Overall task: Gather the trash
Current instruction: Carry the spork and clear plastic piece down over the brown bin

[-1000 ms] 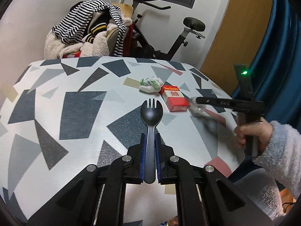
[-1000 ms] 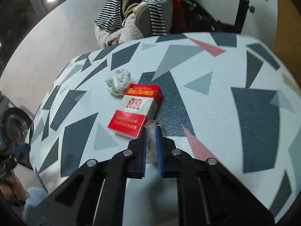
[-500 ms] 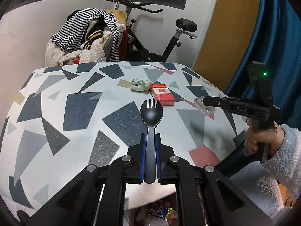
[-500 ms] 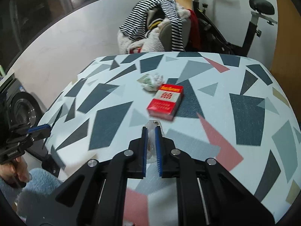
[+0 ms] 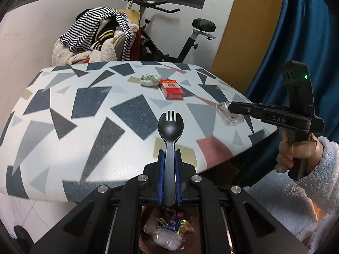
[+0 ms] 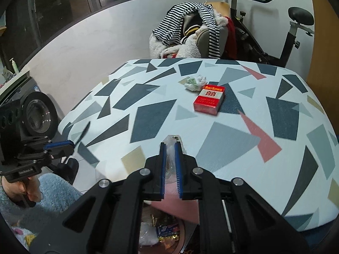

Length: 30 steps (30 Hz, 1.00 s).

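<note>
1. Both hands have drawn back off the table (image 5: 89, 114) toward its near edge, and the bin (image 5: 167, 230) with wrappers now shows at bottom centre of both views.
2. Left gripper (image 5: 168, 158) is clamped on a black spork (image 5: 168, 127); right gripper (image 6: 170, 150) pinches a crumpled clear wrapper (image 5: 228, 114) at the right of the left view. Drop-off looks next.
3. A red cigarette pack (image 6: 209, 102) and crumpled tissue (image 6: 195, 82) remain upper centre on the patterned top.
4. Behind: exercise bike (image 5: 186, 42), clothes-heaped chair (image 5: 95, 36), blue curtain (image 5: 296, 31).

right gripper (image 6: 170, 148) jaws clamping clear wrapper (image 6: 170, 142)
</note>
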Tool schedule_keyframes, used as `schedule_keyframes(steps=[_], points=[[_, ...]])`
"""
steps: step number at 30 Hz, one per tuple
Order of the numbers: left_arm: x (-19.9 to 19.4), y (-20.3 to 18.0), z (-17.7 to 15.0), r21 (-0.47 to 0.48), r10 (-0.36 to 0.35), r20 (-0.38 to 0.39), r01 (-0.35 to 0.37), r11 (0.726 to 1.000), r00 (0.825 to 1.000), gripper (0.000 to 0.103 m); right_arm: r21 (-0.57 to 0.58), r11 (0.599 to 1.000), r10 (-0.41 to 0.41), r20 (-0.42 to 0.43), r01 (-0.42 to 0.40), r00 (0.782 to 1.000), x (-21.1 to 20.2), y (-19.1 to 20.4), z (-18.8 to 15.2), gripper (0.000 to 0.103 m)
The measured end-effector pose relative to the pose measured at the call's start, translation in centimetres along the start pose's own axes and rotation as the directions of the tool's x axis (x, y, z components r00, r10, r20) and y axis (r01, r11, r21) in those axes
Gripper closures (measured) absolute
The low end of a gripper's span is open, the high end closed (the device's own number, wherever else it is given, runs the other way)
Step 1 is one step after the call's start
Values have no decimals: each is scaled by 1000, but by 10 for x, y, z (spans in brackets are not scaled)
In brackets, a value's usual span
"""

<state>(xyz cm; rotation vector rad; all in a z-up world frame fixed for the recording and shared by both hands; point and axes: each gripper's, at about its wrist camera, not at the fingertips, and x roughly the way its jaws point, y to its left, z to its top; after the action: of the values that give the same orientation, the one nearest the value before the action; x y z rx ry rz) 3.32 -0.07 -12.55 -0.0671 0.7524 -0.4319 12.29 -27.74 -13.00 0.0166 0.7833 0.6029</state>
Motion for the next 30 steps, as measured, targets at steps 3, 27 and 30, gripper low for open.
schedule_keyframes(steps=[3,27,30], points=[[-5,-3,-13,4,-4,-8,4,1000,1000,93,2,1000,9,2,-9,1000,-6,7,-9,91],[-3,-8,-78,-40,-36,-90,32,999,995,93,53,996,72,-37,-70,997,-11,35,-67,91],[1,-10,-79,-34,-51,-103,47,998,993,93,56,996,78,-43,-75,996,-10,36,-69,91]])
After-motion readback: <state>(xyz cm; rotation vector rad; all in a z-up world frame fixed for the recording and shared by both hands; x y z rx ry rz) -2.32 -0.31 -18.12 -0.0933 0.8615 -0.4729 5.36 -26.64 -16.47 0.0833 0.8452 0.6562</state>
